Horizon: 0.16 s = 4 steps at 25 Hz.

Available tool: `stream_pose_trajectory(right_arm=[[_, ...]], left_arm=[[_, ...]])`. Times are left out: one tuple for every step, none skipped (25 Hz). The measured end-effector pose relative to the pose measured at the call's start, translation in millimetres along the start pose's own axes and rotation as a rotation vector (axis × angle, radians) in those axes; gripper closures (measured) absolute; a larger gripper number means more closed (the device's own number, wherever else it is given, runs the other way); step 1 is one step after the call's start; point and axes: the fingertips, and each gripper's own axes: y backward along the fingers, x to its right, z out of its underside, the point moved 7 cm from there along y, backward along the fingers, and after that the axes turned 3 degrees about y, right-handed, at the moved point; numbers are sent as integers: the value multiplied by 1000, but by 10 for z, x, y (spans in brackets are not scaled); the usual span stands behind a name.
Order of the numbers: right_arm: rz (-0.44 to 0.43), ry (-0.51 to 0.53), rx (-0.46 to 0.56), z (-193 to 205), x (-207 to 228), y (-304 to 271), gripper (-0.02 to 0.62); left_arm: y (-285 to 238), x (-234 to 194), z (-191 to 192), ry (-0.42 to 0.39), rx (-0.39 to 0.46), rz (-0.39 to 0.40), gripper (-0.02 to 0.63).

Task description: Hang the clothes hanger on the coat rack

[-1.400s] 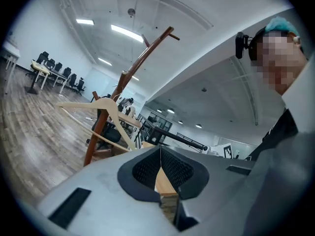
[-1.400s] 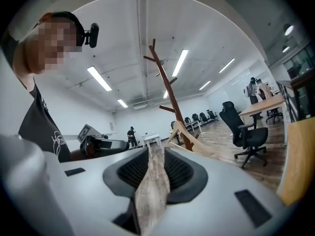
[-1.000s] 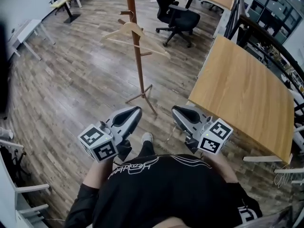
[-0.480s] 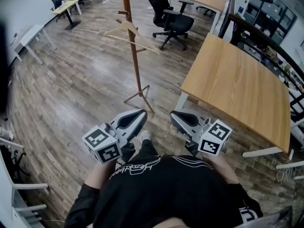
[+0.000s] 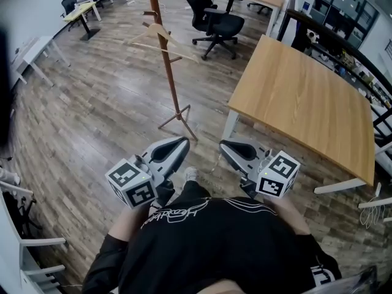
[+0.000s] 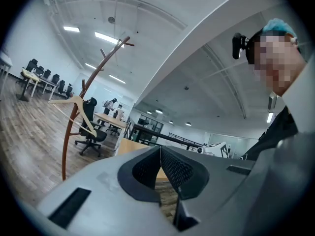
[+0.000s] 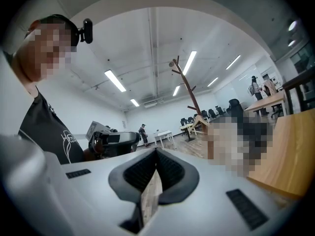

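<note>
A: The coat rack (image 5: 167,66) stands on the floor (image 5: 92,115) ahead of your left gripper (image 5: 182,142), with the clothes hanger (image 5: 156,30) on a peg partway up it.

B: And the table (image 5: 300,103) lies to the rack's right, ahead of your right gripper (image 5: 224,144). Your two grippers sit side by side, close before your chest.

A: Behind the rack and table you have an office chair (image 5: 215,18); desks (image 5: 82,8) stand far back on your left.

I count two tongs, the left tongs (image 5: 179,144) and the right tongs (image 5: 226,146). Ahead of them stands one coat rack (image 5: 169,72) with one clothes hanger (image 5: 143,33) on it. One wooden worktop (image 5: 300,103) lies beyond the right tongs, and one black office chair (image 5: 214,18) sits farther ahead.
</note>
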Motion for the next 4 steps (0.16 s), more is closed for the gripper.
stream_pose_trajectory(right_arm=[[3,-1,0,0,7,26,555],[6,-1,-1,-4,18,49,555],[10,0,-2,-9,30,70,555],[13,1,-3,-15,42,91,555]], left_arm=[[-18,10,0,0,0,0,597],[-39,19,-3,1,0,0,597],[-61,26,-8,2,1,-1,597],[-83,34,-13,3,1,-2,597]])
